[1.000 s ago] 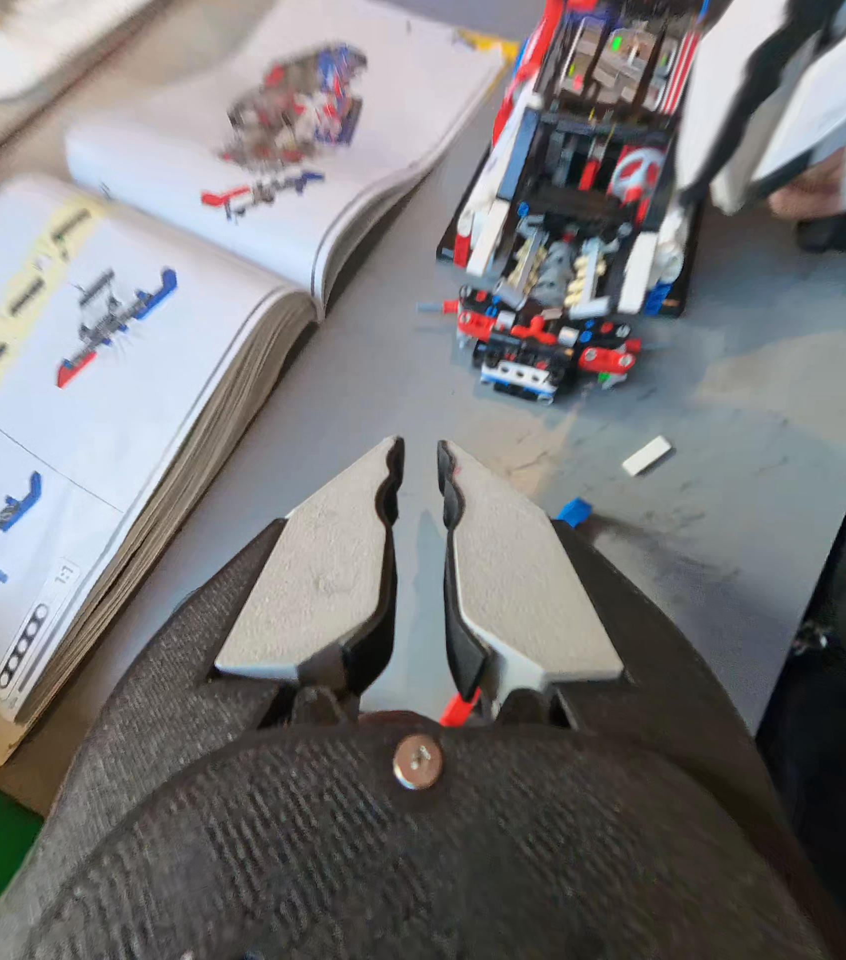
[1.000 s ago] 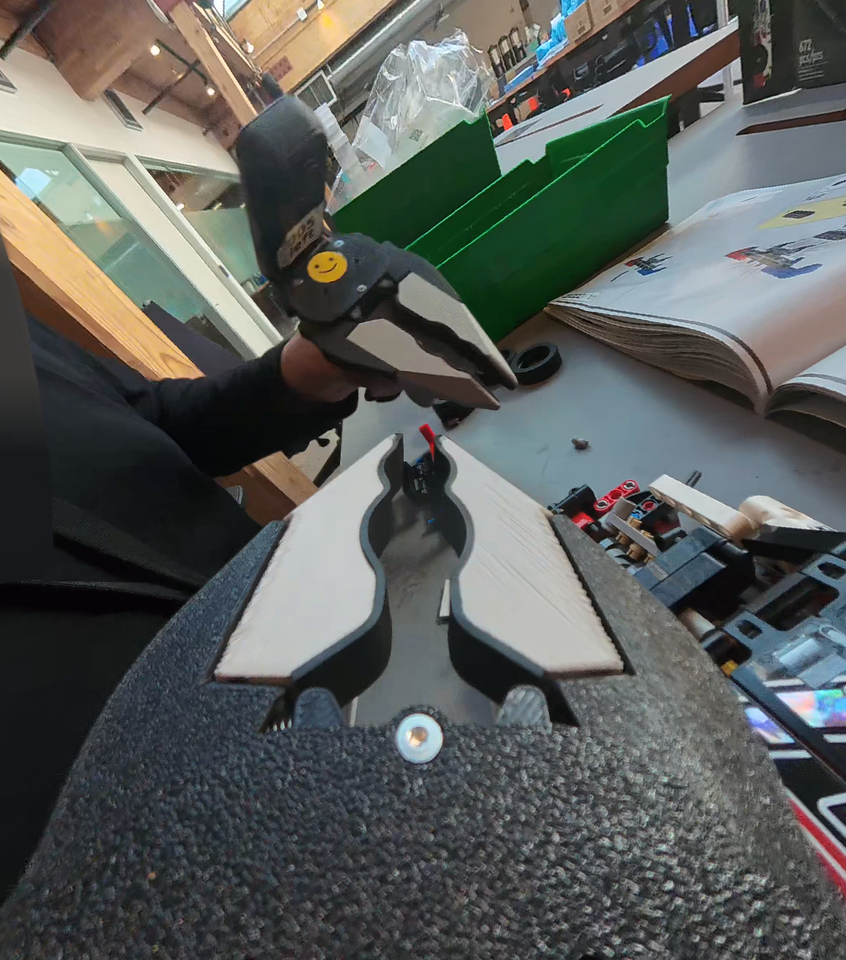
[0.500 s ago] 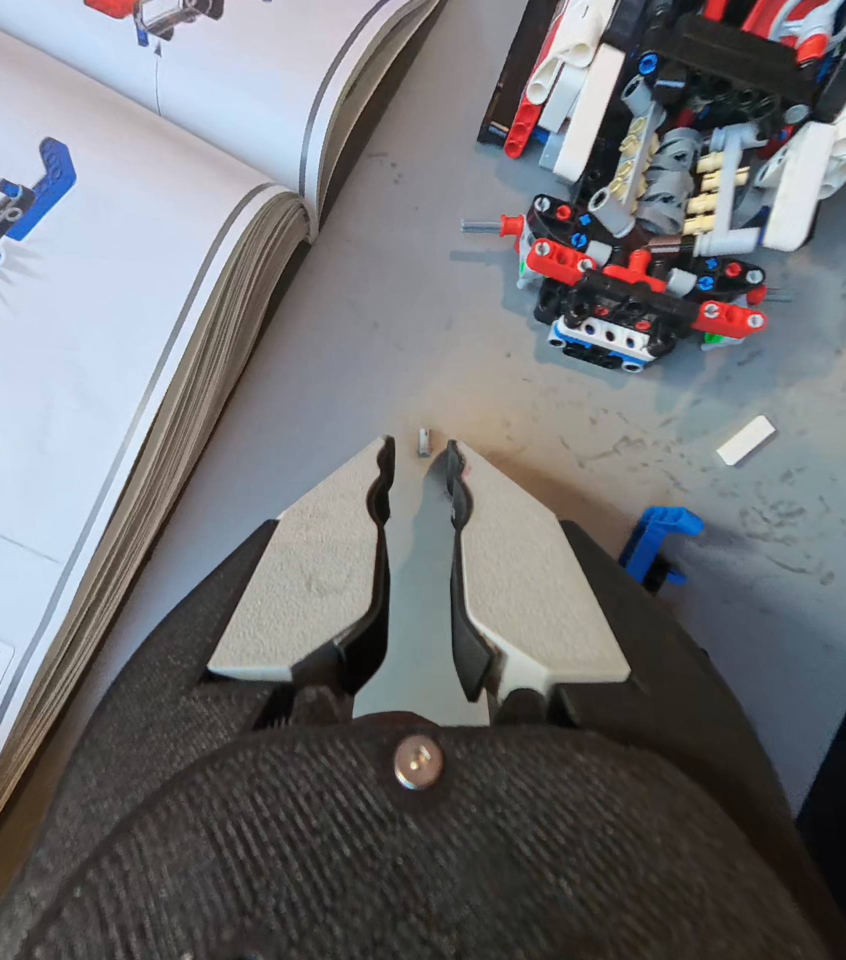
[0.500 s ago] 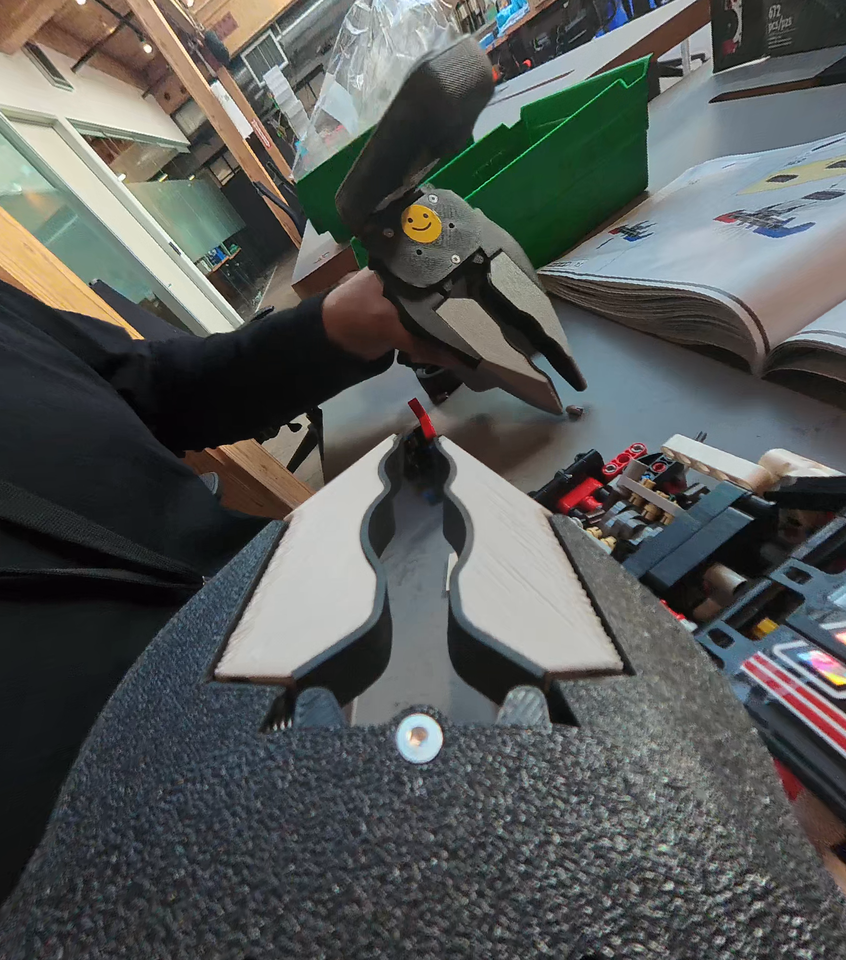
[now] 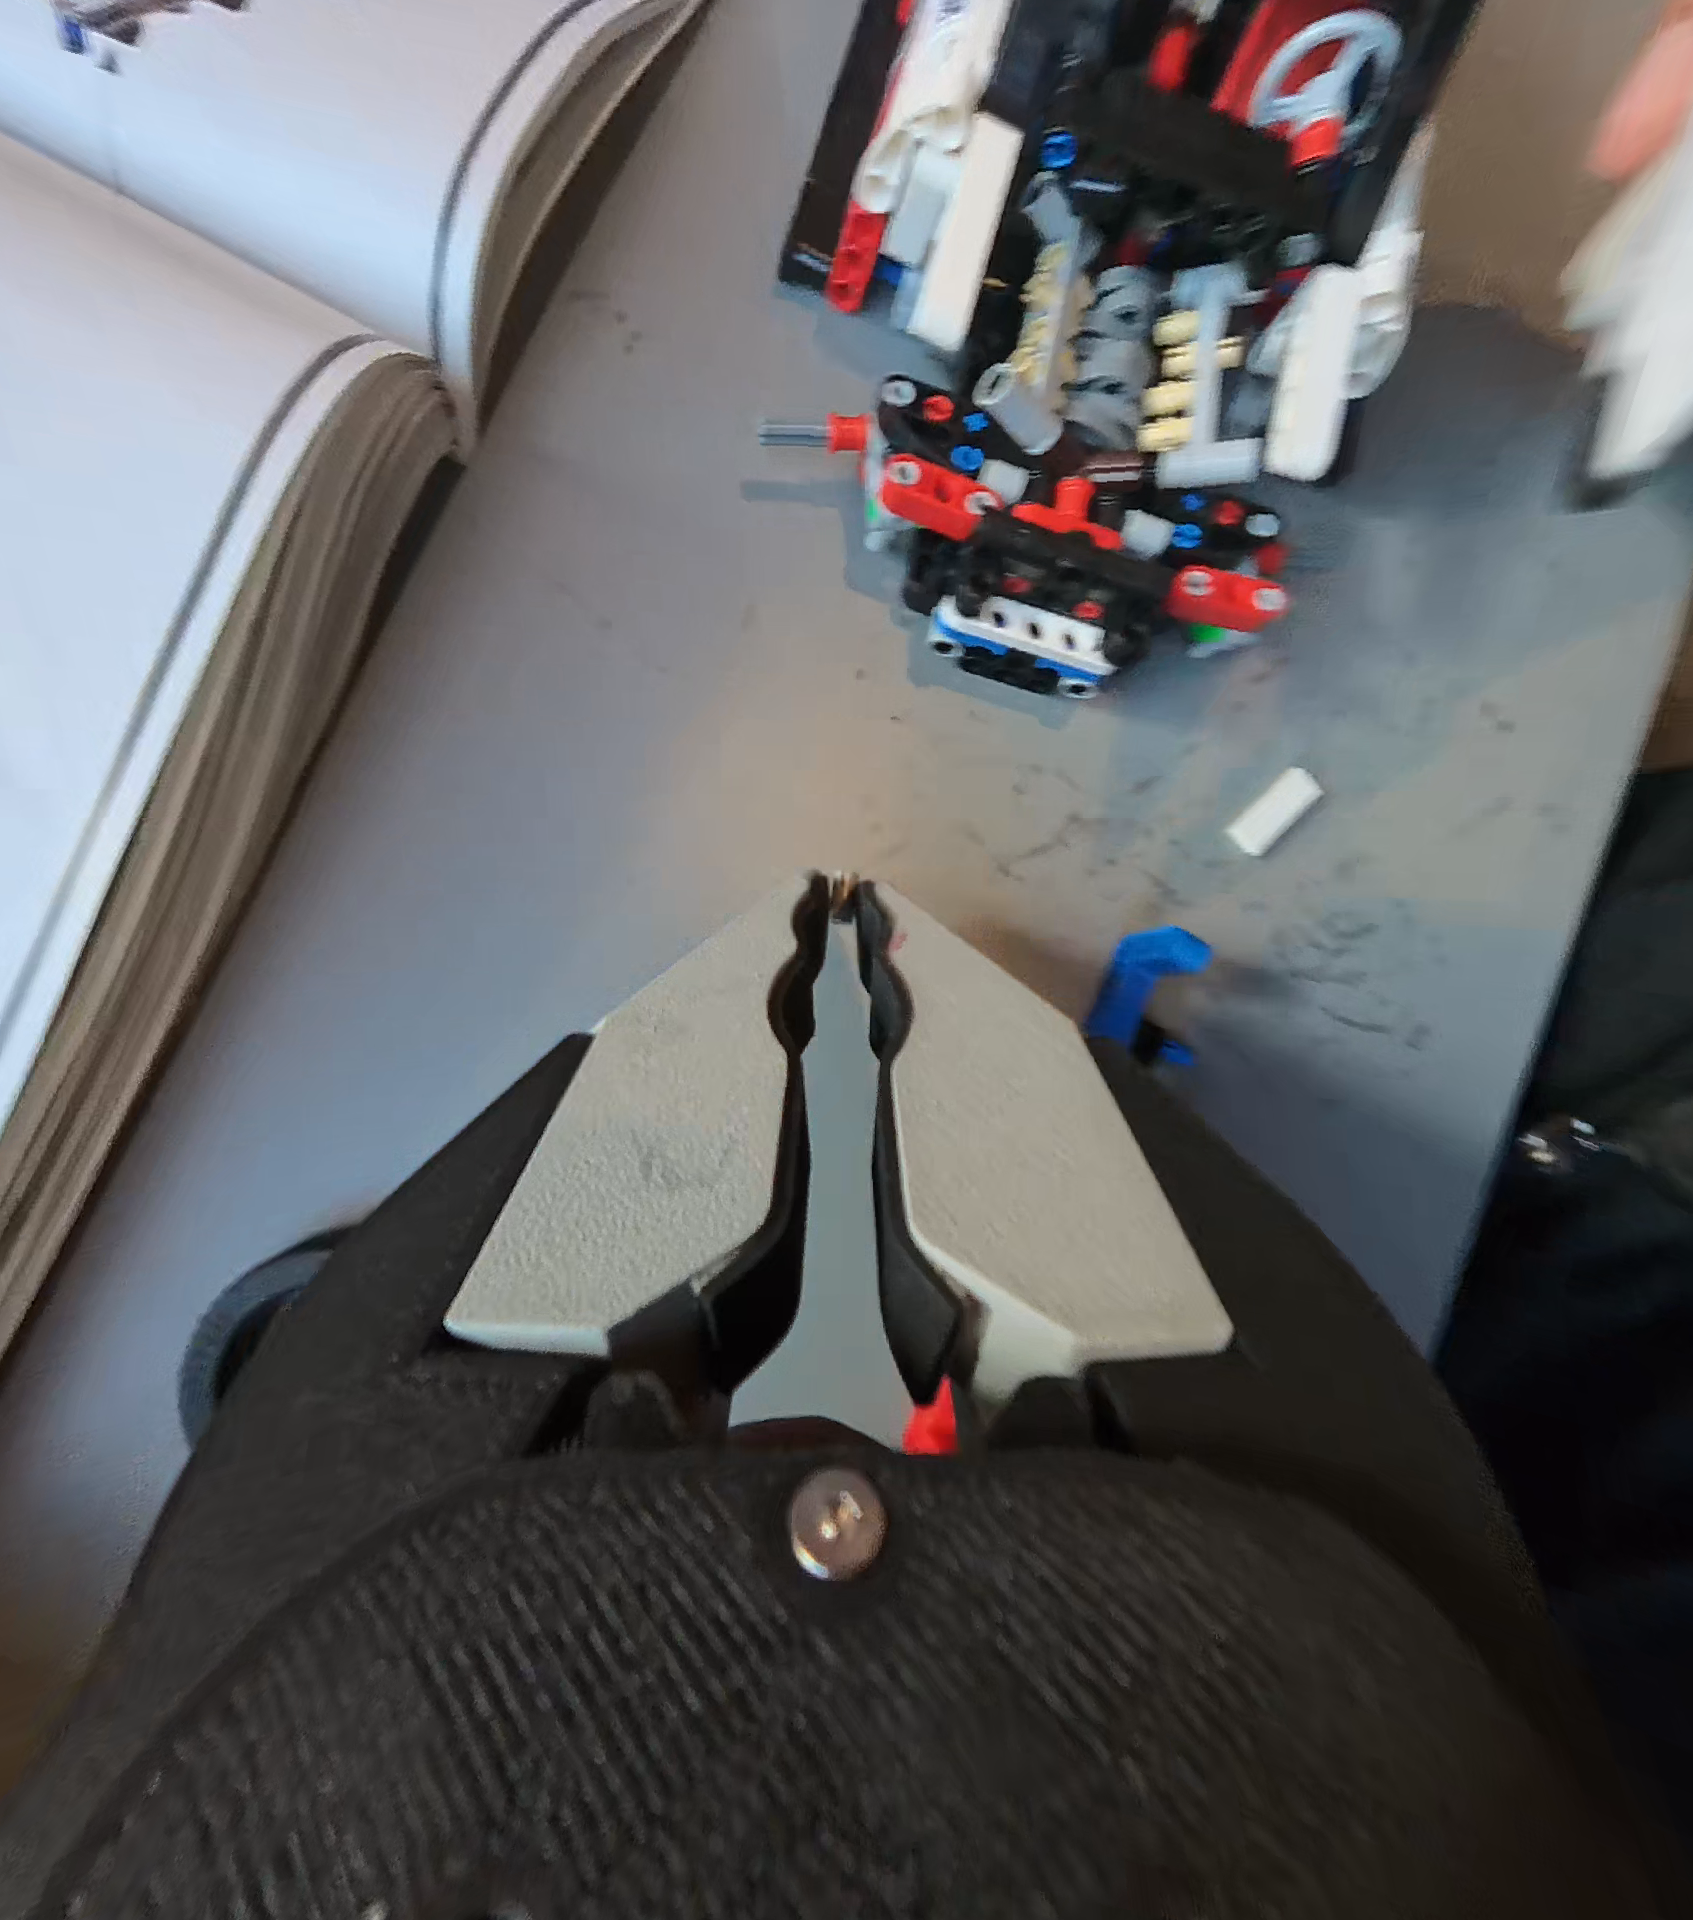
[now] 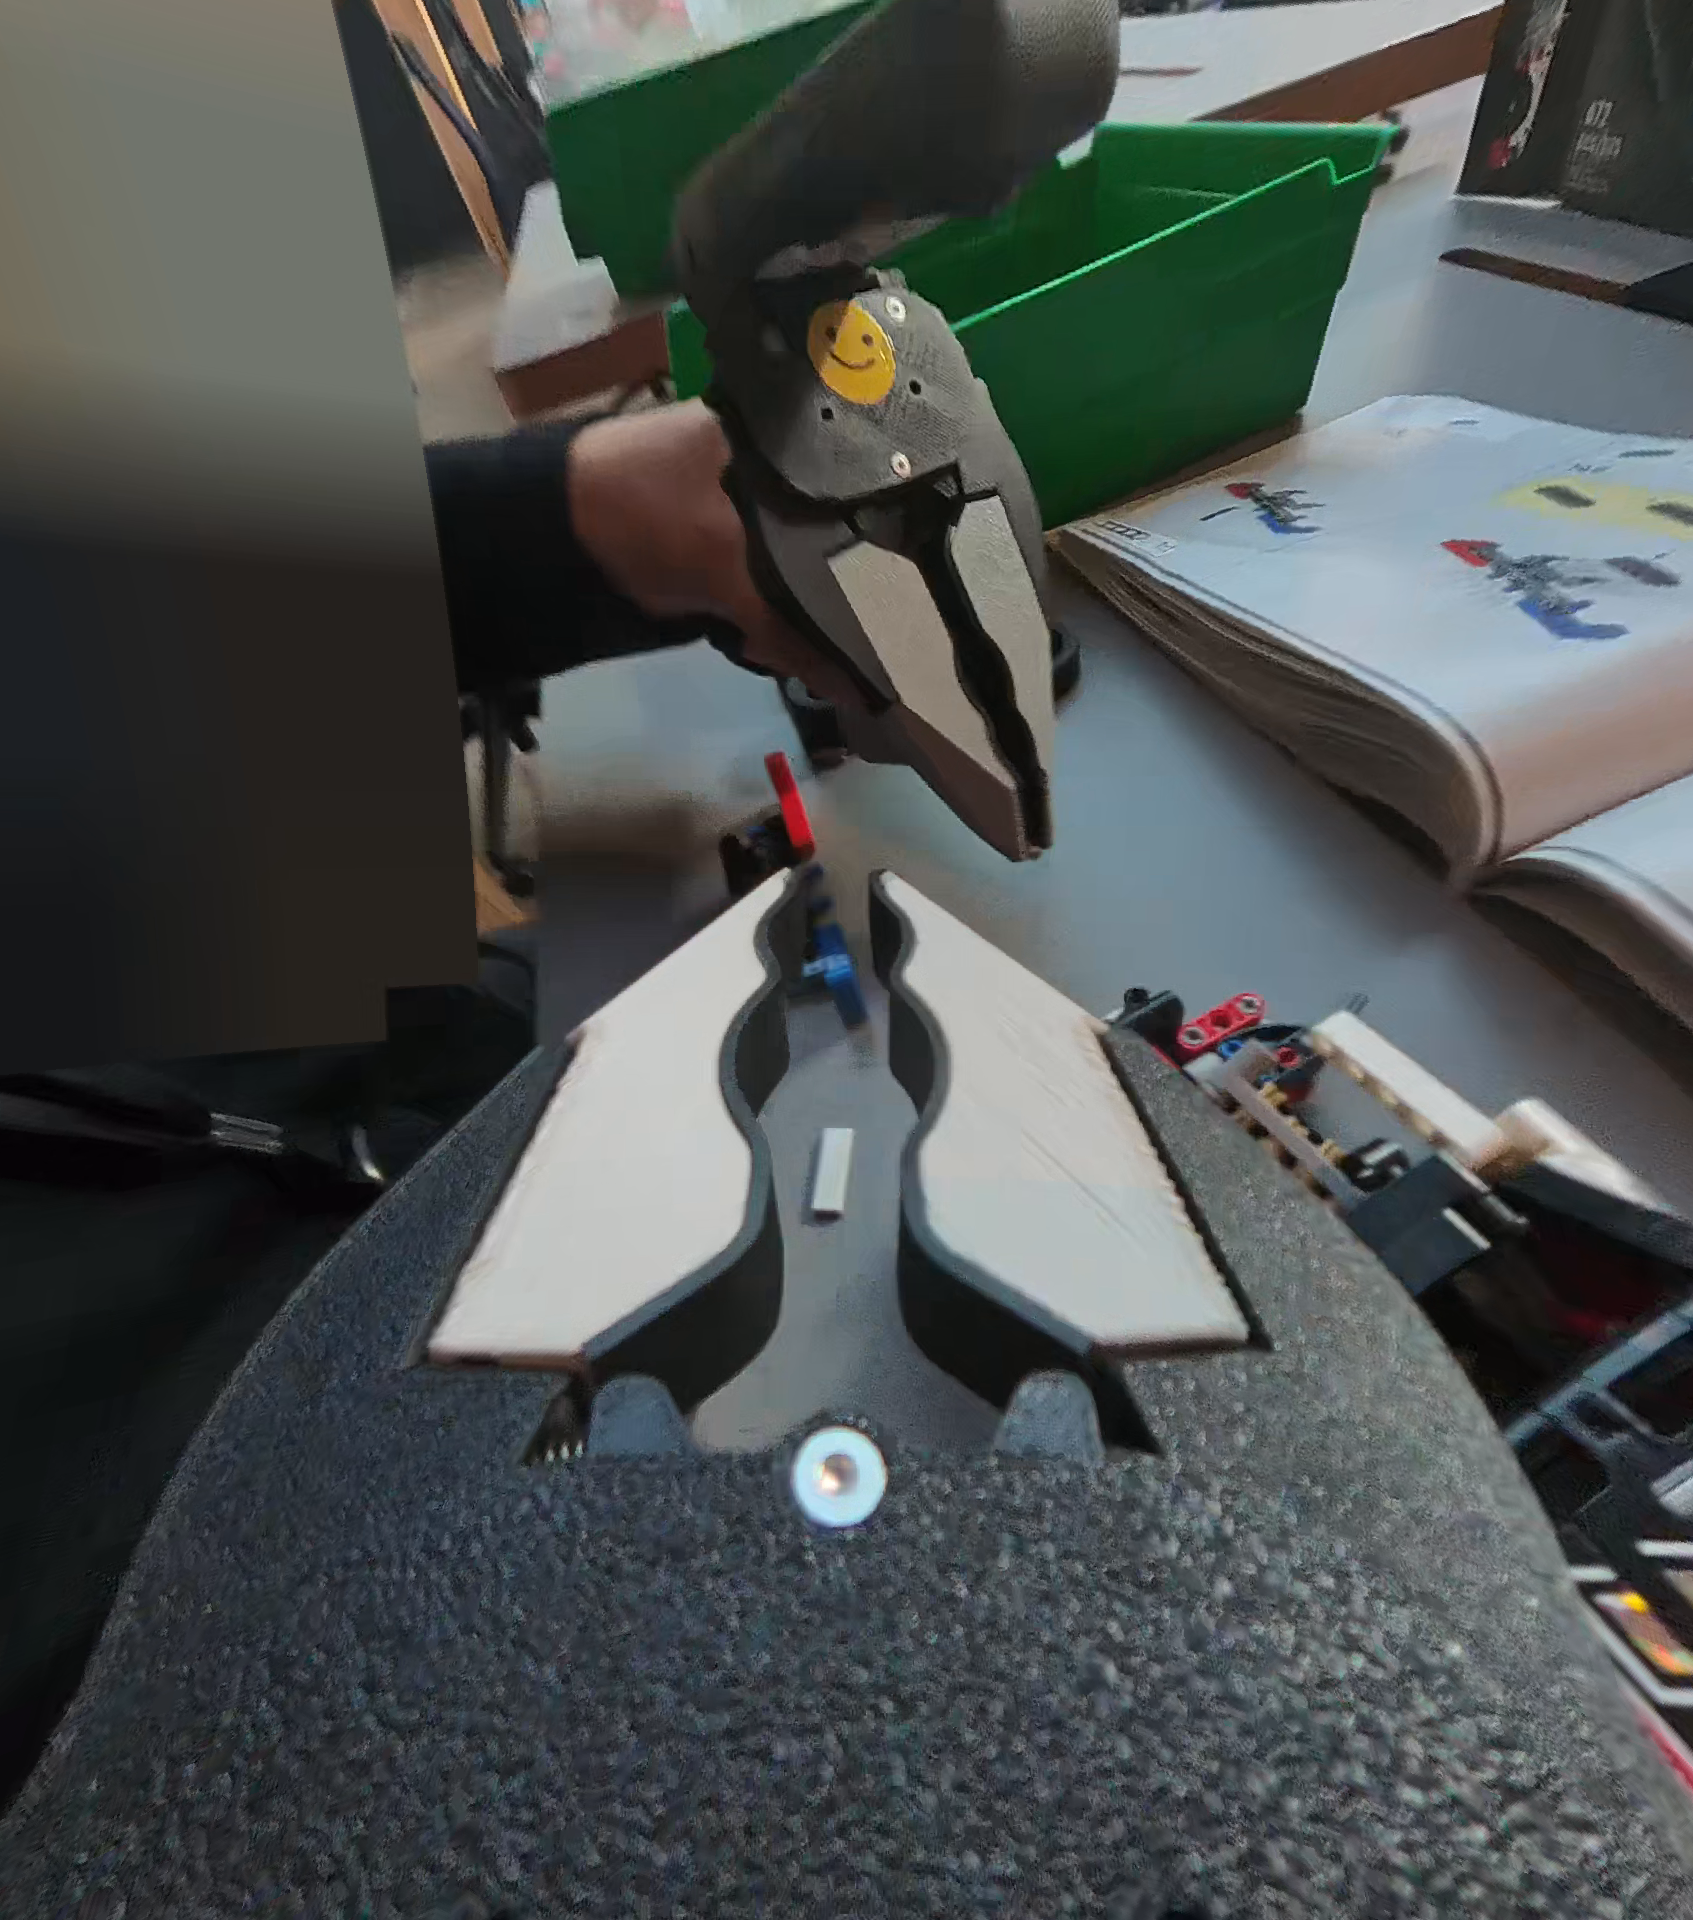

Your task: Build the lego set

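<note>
1. Half a second ago a tiny grey piece lay on the table just ahead of the left gripper's tips. Now the left gripper has its fingers nearly together, pinched on that small grey piece at the very tips, in the middle of the left wrist view.
2. In the right wrist view the left gripper has swung to point steeply down at centre frame, tips just above the grey table; earlier it sat higher and more level.
3. The right gripper shows its fingers apart with a clear gap. A blue-and-black piece and a red-and-black piece show at and just beyond its tips; whether either is gripped cannot be told. Earlier the fingers stood closer around that dark cluster.
4. A small white bar now shows on the table through the gap between the right fingers.
5. The lego car stands in the upper right of the left wrist view, red-and-black end toward the camera. A white bar and a blue piece lie on the table at right of centre, as before.
6. The open instruction book fills the left edge; its printing is too blurred to read.
7. A yellow smiley sticker sits on the left gripper's body. A green bin stands at the top, with a dark box bearing blurred print in the upper right corner.
</note>
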Demonstrator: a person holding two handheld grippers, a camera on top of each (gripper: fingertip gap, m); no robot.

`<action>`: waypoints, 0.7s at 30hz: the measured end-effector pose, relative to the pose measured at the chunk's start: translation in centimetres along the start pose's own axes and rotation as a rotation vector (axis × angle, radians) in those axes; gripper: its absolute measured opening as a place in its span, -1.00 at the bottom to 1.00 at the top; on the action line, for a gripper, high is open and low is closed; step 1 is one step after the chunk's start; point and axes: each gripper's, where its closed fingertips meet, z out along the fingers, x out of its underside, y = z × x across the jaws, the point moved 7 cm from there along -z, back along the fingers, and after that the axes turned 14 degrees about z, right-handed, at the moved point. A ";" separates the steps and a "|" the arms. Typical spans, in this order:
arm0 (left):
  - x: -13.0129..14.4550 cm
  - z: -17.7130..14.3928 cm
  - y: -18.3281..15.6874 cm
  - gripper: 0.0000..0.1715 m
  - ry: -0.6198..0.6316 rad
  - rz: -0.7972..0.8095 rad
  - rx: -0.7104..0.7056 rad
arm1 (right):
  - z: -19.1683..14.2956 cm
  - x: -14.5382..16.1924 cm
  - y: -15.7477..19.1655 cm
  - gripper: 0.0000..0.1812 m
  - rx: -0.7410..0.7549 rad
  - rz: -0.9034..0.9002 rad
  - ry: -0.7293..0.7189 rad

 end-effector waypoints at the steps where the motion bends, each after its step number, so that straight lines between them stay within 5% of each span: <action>1: -0.1 -0.4 -0.6 -0.97 -0.018 -0.010 0.042 | 0.6 0.0 0.0 -0.86 0.050 -0.080 0.029; 9: -0.4 -2.7 -3.4 -0.98 -0.174 -0.233 0.438 | 5.2 1.5 1.8 -0.82 0.283 -0.788 0.210; 21: -0.2 -3.6 -4.4 -0.98 -0.257 -0.307 0.574 | 6.5 1.9 4.0 -0.93 0.351 -0.963 0.149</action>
